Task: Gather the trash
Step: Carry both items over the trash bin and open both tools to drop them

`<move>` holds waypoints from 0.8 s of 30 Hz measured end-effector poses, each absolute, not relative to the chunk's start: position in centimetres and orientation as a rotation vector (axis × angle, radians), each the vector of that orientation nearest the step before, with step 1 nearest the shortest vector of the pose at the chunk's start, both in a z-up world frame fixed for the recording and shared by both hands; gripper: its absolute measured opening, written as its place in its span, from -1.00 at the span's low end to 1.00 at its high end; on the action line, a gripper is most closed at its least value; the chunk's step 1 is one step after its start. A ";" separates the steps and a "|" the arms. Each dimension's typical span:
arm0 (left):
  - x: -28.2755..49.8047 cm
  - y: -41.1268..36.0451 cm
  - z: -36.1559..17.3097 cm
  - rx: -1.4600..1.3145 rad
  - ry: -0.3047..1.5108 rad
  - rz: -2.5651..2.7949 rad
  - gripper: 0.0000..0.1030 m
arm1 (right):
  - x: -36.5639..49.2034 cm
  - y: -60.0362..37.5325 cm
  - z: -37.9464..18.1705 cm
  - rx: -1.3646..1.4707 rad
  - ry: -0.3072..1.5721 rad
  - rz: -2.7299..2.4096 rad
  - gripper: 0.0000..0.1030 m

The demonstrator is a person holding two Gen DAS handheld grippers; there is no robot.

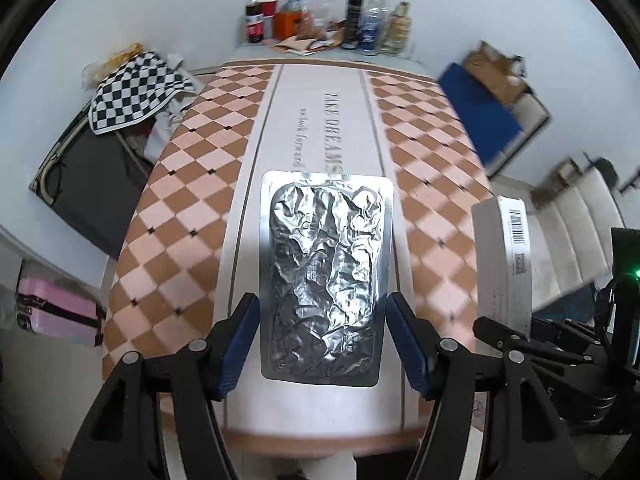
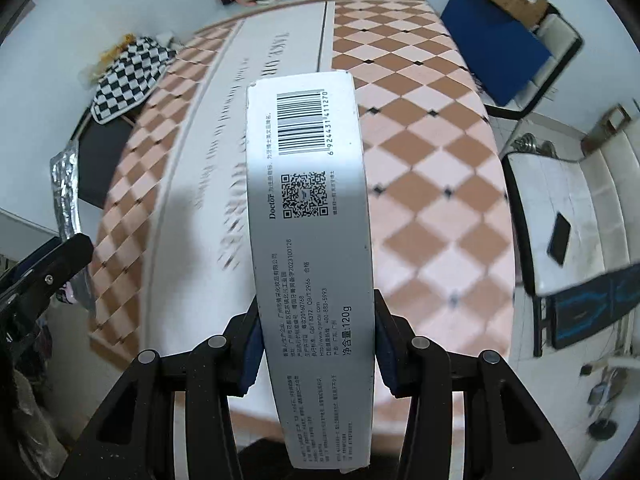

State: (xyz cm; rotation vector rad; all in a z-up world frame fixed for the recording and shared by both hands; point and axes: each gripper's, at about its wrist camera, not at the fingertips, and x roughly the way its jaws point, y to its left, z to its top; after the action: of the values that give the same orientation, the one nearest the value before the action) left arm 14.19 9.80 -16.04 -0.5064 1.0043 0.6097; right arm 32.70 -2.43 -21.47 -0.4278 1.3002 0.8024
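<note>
My left gripper is shut on a crumpled silver foil blister pack, its blue pads pressing both long edges, held above the checkered tablecloth. My right gripper is shut on a long white toothpaste box with a barcode and QR code, held above the table. The box also shows at the right of the left wrist view. The foil pack shows at the left edge of the right wrist view.
Bottles, a red cup and paper scraps crowd the table's far end. A checkered cloth lies on a dark chair at left. A blue folder and cardboard box sit at right. A white seat holds a black phone.
</note>
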 end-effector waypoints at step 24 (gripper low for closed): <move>0.1 -1.0 -51.1 -0.860 1.537 0.348 0.22 | 6.2 -24.3 -47.9 -0.381 1.822 0.590 -0.05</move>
State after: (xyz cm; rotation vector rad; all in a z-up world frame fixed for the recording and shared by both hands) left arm 0.13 -1.02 -51.11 -0.8597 1.5368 0.3478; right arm 6.24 -24.25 -47.90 -0.3810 1.8218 0.5896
